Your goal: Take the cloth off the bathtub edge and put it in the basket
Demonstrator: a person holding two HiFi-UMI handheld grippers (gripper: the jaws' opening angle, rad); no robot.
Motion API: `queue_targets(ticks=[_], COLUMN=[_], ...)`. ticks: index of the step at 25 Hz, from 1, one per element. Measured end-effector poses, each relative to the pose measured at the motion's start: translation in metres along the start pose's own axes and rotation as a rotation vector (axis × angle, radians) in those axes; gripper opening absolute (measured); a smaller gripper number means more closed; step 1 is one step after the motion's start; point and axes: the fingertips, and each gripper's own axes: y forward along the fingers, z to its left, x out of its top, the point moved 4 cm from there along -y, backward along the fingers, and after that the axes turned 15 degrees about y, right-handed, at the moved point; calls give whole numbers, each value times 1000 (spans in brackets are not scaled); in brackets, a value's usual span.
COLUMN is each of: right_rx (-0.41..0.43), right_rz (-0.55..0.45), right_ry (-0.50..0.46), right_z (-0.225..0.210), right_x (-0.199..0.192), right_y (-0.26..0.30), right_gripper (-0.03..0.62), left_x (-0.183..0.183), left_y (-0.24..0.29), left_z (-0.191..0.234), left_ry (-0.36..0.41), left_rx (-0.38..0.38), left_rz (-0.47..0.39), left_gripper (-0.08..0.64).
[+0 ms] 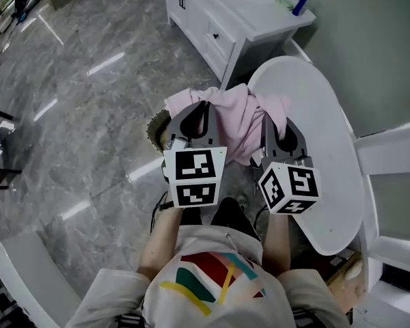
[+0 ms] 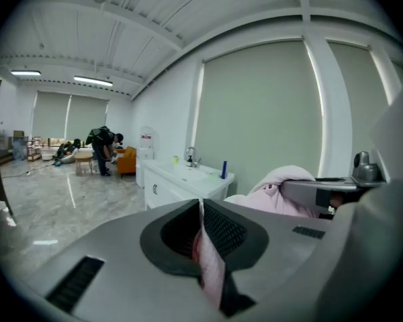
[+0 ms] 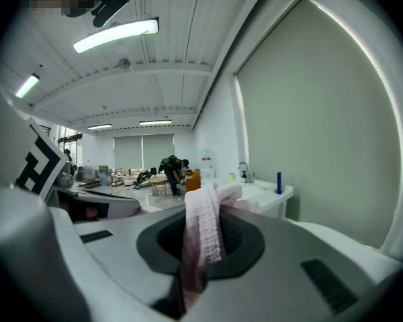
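Note:
A pink cloth (image 1: 234, 118) hangs stretched between my two grippers, held up in the air in front of the person. My left gripper (image 1: 198, 108) is shut on the cloth's left part, and a thin pink fold (image 2: 208, 263) is pinched between its dark pads. The right gripper (image 1: 277, 119) is shut on the right part, where a ribbed pink fold (image 3: 201, 230) rises out of its jaws. Under the cloth's left edge, part of a round woven basket rim (image 1: 156, 130) shows on the floor. The white bathtub (image 1: 331, 162) lies to the right, below the right gripper.
A white vanity cabinet (image 1: 215, 26) with a basin, a tap and a blue bottle (image 1: 300, 3) stands beyond the tub. Grey marble floor (image 1: 89, 101) spreads to the left. People work around furniture far off (image 2: 102, 147). A white piece (image 1: 27, 279) sits at bottom left.

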Motion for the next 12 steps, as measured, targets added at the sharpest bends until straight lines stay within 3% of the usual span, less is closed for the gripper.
queue_targets(ticks=[7, 12], right_rx=[172, 271], right_rz=[129, 210], right_ry=[-35, -56], right_z=[48, 65], right_x=[-35, -49], right_y=[71, 105], right_gripper=[32, 31], left_x=[-55, -71], left_y=[1, -3], left_z=[68, 93], left_ry=[-78, -124], left_rx=[159, 258], left_rz=[130, 181], left_gripper=[37, 37])
